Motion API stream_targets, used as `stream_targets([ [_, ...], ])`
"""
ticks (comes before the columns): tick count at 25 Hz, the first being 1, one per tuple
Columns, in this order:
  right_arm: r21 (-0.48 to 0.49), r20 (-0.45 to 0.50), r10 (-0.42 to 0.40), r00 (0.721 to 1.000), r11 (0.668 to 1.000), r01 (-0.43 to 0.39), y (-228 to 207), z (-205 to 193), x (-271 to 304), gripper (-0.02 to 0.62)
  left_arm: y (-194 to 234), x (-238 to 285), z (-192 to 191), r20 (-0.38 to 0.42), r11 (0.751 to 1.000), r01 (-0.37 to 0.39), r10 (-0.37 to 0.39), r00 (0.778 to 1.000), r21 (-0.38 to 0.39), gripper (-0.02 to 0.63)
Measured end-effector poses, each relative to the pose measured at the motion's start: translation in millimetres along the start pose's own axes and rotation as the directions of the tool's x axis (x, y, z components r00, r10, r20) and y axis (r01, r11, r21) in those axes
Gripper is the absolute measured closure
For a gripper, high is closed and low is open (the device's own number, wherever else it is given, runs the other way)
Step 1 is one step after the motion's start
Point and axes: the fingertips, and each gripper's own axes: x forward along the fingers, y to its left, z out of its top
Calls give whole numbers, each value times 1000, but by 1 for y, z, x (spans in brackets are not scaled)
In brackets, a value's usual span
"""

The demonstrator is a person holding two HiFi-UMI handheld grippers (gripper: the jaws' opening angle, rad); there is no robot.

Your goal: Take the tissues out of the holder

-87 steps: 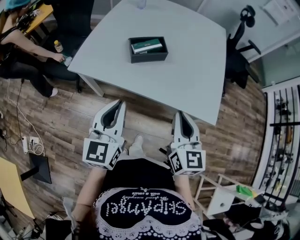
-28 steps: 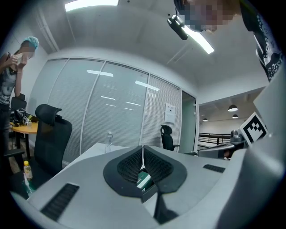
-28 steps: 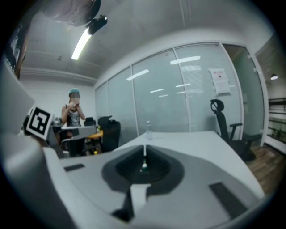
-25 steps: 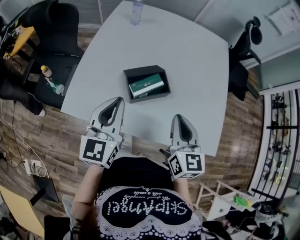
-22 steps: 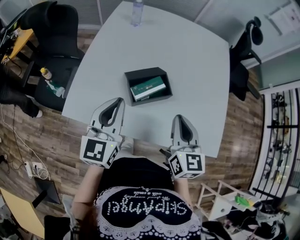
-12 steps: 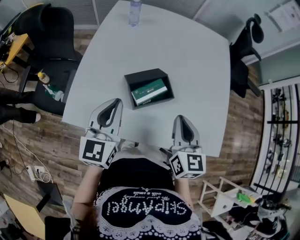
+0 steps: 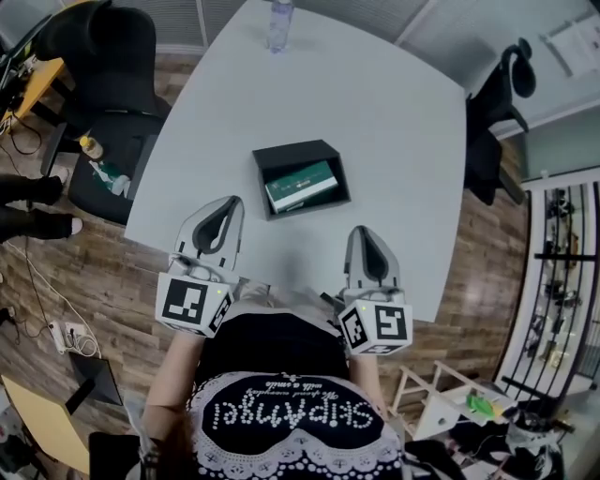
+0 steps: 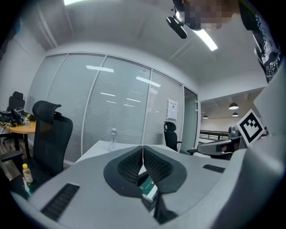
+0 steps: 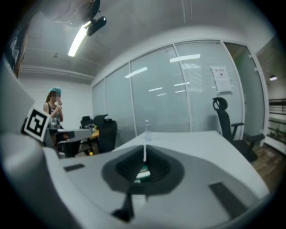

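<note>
- Since the earliest frame, the left hand-held gripper (image 7: 235, 201) and the right hand-held gripper (image 7: 364, 231) have come forward. Their tips were then over the wooden floor, well short of the holder (image 7: 292, 151). Now they reach over the near edge of the white tabletop (image 7: 394, 112) that carries it, and the holder lies nearer to them.
- Left hand-held gripper (image 8: 143, 147): near the holder on its left, apart from it, jaws pressed together with nothing between them.
- Clear bottle (image 7: 278, 11): well beyond the holder, at the tabletop's far edge.
- Holder: a black open box, ahead of the two gripper tips and between them, touched by neither.
- Tissues (image 7: 301, 186): a green pack lying inside the holder, as in the earlier frames. It shows low behind the jaws in the left gripper view (image 8: 149, 190) and in the right gripper view (image 9: 143, 172).
- Right hand-held gripper (image 9: 144, 148): near the holder on its right, apart from it, jaws narrowed to a closed slit, empty.
</note>
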Motion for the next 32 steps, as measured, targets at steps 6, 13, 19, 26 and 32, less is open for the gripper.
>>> stream_targets([
  [6, -11, 6, 13, 1000, 1000, -13, -16, 7, -3, 560, -16, 7, 7, 24, 1000, 1, -1, 1000, 8, 571],
  [13, -10, 10, 39, 999, 999, -39, -27, 11, -1, 560, -18, 9, 4, 14, 999, -50, 50, 999, -12, 571],
  [19, 1, 11, 47, 999, 999, -47, -37, 7, -2, 560, -14, 8, 0, 1, 997, -81, 81, 997, -12, 571],
  [26, 6, 3, 46, 999, 999, -46, -53, 5, -4, 560, -20, 14, -6, -22, 995, -99, 99, 995, -8, 571],
  [32, 17, 2, 44, 999, 999, -44, -62, 2, -3, 560, -17, 11, -6, -25, 991, -132, 132, 991, 0, 571],
])
